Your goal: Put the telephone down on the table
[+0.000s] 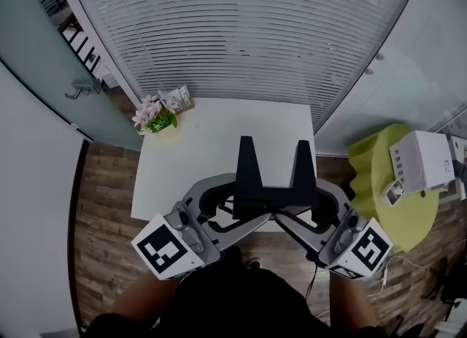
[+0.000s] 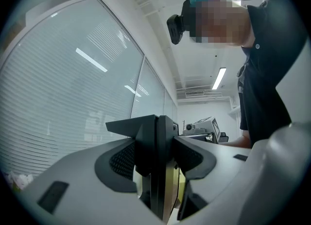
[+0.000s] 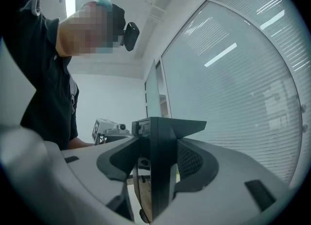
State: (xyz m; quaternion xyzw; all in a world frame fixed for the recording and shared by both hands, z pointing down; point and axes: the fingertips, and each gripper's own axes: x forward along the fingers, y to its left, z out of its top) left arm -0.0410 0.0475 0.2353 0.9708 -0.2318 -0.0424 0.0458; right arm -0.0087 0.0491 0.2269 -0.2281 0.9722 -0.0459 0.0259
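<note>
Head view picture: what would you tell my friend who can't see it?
Two grippers, the left gripper and the right gripper, clamp a black telephone from both sides over the near edge of a white table. A small pot of pink flowers stands at the table's far left corner.

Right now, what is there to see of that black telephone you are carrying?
The telephone looks like matte black plastic: a flat slab with two wedge-shaped prongs projecting from it. The left gripper and right gripper clamp its opposite edges between their fingers. It hangs over the near edge of the white table; whether it touches the top, I cannot tell.
</note>
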